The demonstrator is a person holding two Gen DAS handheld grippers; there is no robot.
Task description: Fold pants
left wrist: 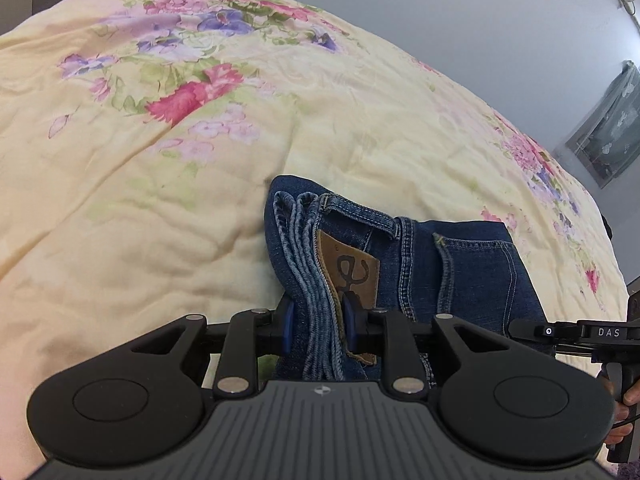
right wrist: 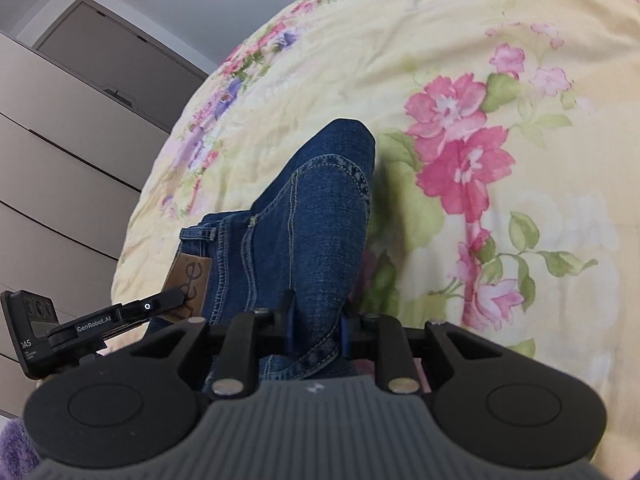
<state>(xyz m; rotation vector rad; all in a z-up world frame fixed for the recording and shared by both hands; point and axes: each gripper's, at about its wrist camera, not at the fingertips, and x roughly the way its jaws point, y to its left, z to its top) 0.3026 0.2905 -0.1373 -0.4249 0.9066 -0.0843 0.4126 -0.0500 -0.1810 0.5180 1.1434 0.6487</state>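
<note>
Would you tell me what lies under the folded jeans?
The jeans rest on a yellow floral quilt, which spreads around them. Anything directly beneath the denim is covered.

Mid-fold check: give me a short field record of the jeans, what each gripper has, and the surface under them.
garment: blue jeans, folded into a thick bundle, brown leather patch showing
left gripper: shut on the stacked hems and waistband edge, beside the patch
right gripper: shut on the folded denim at the other side of the bundle
support: floral quilt, pale yellow, on a bed
bundle position: extends from the grippers over the quilt; whether it rests on the quilt cannot be told
background: grey wardrobe beyond the bed
</note>
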